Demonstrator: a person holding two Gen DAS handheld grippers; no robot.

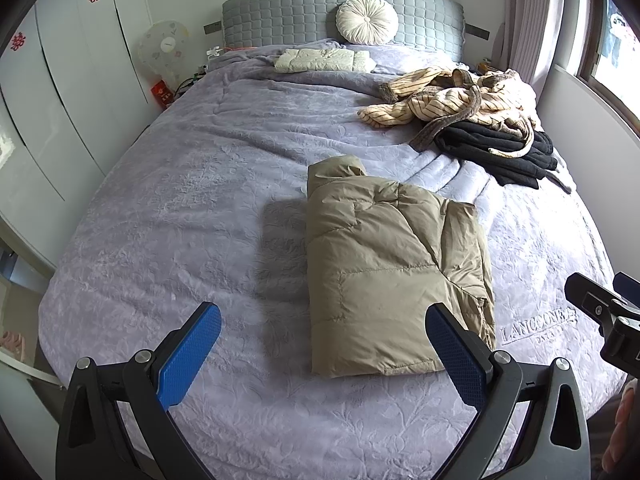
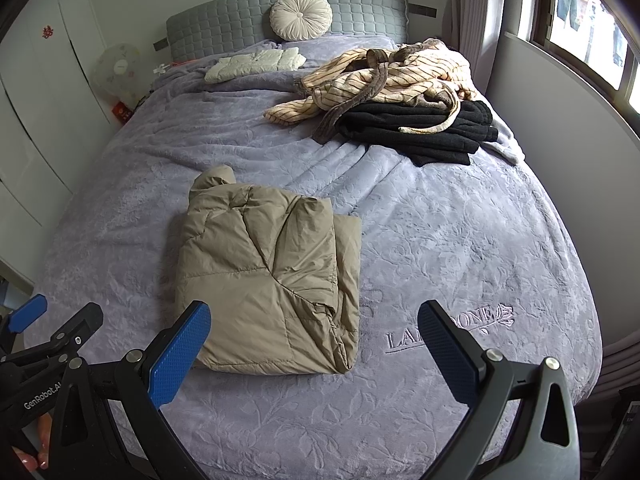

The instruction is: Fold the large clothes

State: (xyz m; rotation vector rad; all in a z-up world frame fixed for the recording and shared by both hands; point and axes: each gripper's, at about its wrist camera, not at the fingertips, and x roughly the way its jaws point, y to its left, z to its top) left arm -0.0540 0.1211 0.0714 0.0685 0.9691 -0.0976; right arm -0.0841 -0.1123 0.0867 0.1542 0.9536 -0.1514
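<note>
A tan puffer jacket (image 1: 392, 264) lies folded into a compact rectangle on the lavender bedspread (image 1: 180, 220); it also shows in the right wrist view (image 2: 268, 280). My left gripper (image 1: 324, 312) is open and empty, held above the bed's near edge just in front of the jacket. My right gripper (image 2: 314, 310) is open and empty, over the jacket's near right corner. The right gripper's body shows at the right edge of the left wrist view (image 1: 604, 312). The left gripper's body shows at the lower left of the right wrist view (image 2: 52, 344).
A striped beige robe (image 1: 452, 96) lies crumpled on a folded black garment (image 1: 500, 146) at the far right. A folded cream jacket (image 1: 324, 60) and a round cushion (image 1: 367, 20) sit by the grey headboard (image 1: 280, 16). White wardrobes (image 1: 60, 92) stand left; a window (image 2: 592, 20) is right.
</note>
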